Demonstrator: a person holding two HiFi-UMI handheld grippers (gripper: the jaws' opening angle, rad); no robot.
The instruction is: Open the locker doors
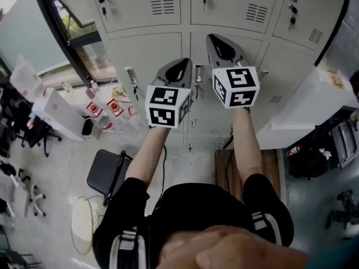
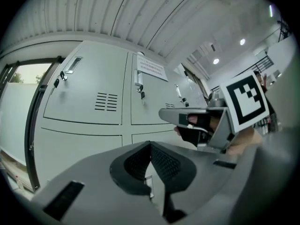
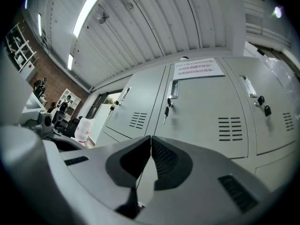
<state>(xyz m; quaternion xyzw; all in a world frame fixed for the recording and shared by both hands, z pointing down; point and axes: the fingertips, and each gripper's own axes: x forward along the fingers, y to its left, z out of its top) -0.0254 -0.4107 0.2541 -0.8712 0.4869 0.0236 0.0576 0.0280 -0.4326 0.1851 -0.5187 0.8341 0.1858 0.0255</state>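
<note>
I am holding my left hand-held gripper (image 2: pixel 150 146) and right hand-held gripper (image 3: pixel 151 142), both closed and empty, before shut locker doors (image 3: pixel 206 121) mid-frame.

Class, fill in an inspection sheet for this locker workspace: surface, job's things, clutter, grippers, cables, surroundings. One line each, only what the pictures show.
Surface: pale floor before the lockers; a wooden board beside the person.
Job's things: locker doors closed in every view; keys hang in the locks.
Clutter: black chair; red-and-white items at the left.
Grippers: left gripper and right gripper both have fingers shut, nothing between them.
Cables: dark cable beside the left forearm.
Surroundings: window on the left; ceiling lights.
</note>
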